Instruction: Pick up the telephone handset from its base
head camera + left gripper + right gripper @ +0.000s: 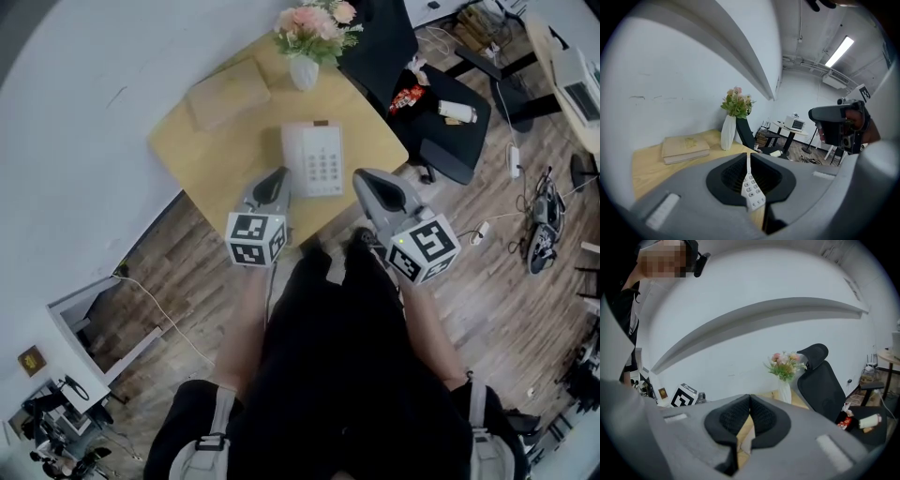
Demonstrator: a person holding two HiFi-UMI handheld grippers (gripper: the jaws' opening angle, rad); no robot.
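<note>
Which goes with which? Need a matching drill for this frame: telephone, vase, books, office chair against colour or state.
Things:
1. telephone
2. vase
3. books
4. office chair

Colour or state:
A. black, standing beside the table
B. beige, lying flat
C. white, keypad facing up
D. white, upright, holding flowers

Pairs: 1-C, 2-D, 3-B, 4-A

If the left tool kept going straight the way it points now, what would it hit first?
Probably the white push-button telephone on the yellow wooden table: its keypad shows right ahead, past the shut jaws of the left tool. Depth is unclear.
</note>
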